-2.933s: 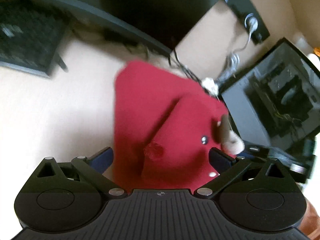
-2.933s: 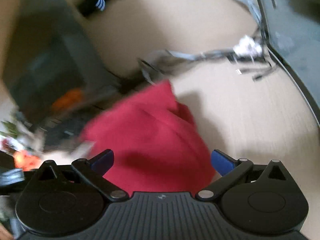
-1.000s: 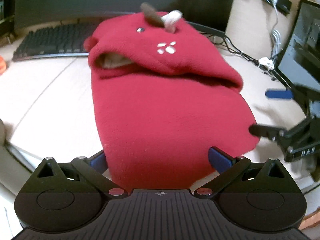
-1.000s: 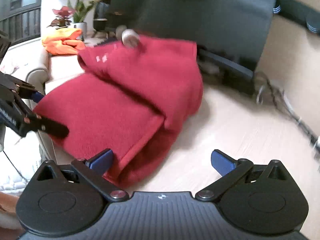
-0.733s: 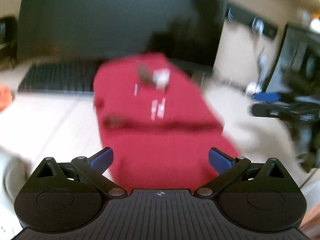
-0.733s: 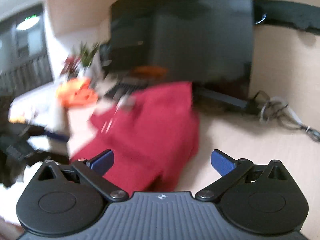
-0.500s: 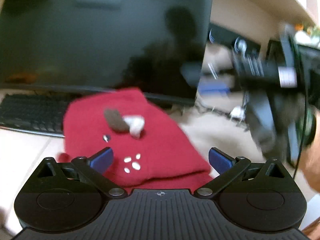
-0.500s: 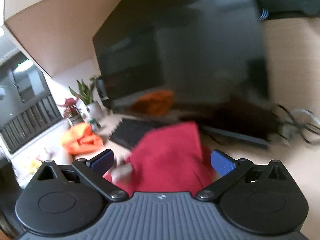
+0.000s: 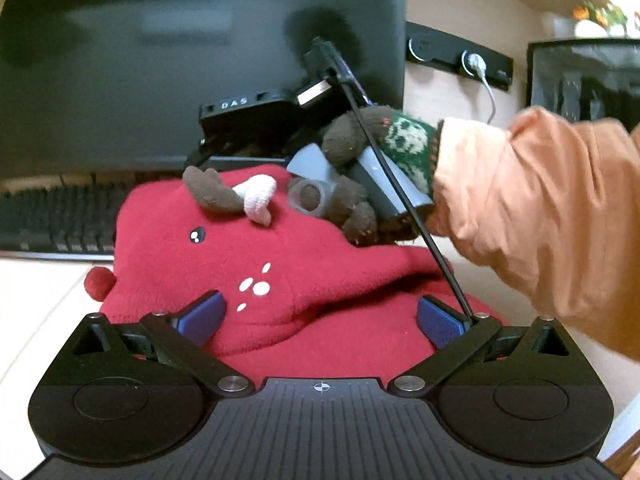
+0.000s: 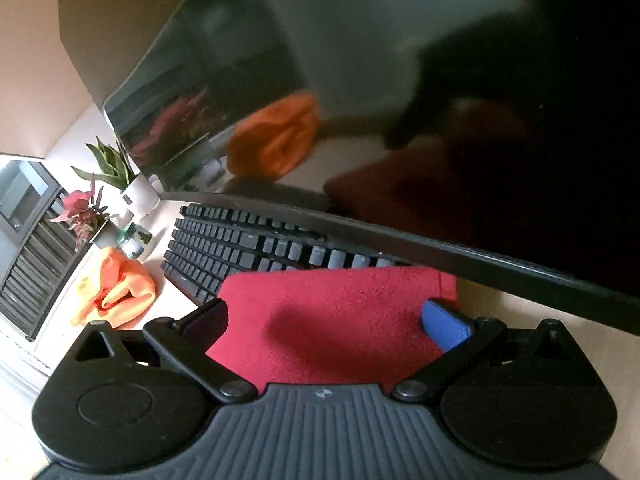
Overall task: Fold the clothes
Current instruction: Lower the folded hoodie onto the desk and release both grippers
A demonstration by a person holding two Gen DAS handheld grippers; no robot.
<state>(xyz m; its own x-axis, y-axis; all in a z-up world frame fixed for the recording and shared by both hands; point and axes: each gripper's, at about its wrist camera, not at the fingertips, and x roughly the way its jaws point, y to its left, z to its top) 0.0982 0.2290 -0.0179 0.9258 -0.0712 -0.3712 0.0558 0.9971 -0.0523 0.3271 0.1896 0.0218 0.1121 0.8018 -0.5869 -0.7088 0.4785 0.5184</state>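
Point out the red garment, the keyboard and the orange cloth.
red garment (image 9: pixel 320 264), left wrist view, hood face.
keyboard (image 10: pixel 248 248), right wrist view, middle keys.
orange cloth (image 10: pixel 120 288), right wrist view, bunched middle.

A fuzzy red fleece garment (image 9: pixel 320 264) is seen ahead of the matt black plastic left hand-held gripper (image 9: pixel 318 314); beyond, a glossy monitor (image 10: pixel 400 100).

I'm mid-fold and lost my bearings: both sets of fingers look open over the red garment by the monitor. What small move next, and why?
Probably lower the right gripper and close on the red garment's far edge beside the keyboard. Its fingers straddle that edge, open and holding nothing, as is the left gripper.
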